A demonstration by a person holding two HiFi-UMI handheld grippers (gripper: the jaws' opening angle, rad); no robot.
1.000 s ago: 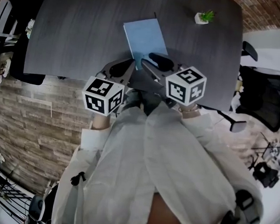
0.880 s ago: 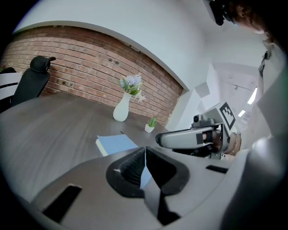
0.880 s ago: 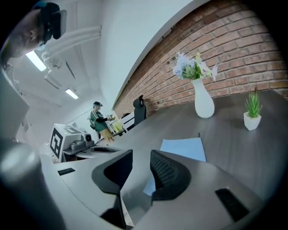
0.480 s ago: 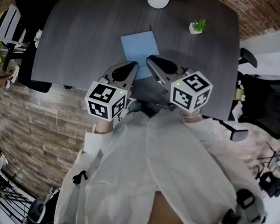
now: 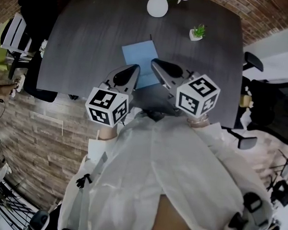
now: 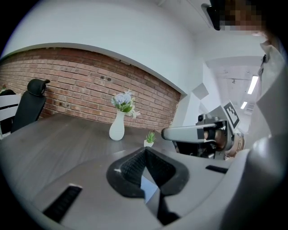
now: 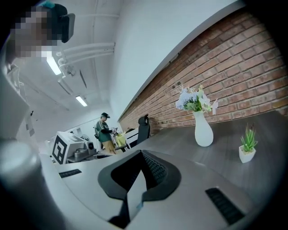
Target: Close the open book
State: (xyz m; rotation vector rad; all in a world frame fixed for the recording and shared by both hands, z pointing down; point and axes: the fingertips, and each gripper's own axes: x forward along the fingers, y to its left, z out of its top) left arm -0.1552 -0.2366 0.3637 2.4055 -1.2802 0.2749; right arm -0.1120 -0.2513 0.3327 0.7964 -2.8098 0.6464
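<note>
Both claws have lifted away from the book [image 5: 138,59] since the earlier frames. The right claw [image 5: 155,63] has just been closing its jaws on nothing, and they now meet. The left claw [image 5: 133,68] is likewise fully closed and empty. Closing looks done: the book lies shut, blue cover up, on the worktop [image 5: 85,41], nearer the person than the vase [image 5: 157,6] and potted plant [image 5: 197,33]. Only withdrawing seems left. The 2 claws cover its near edge in the head view, and the gripper views show at most a blue sliver, so I cannot tell whether the cover sits fully flat.
</note>
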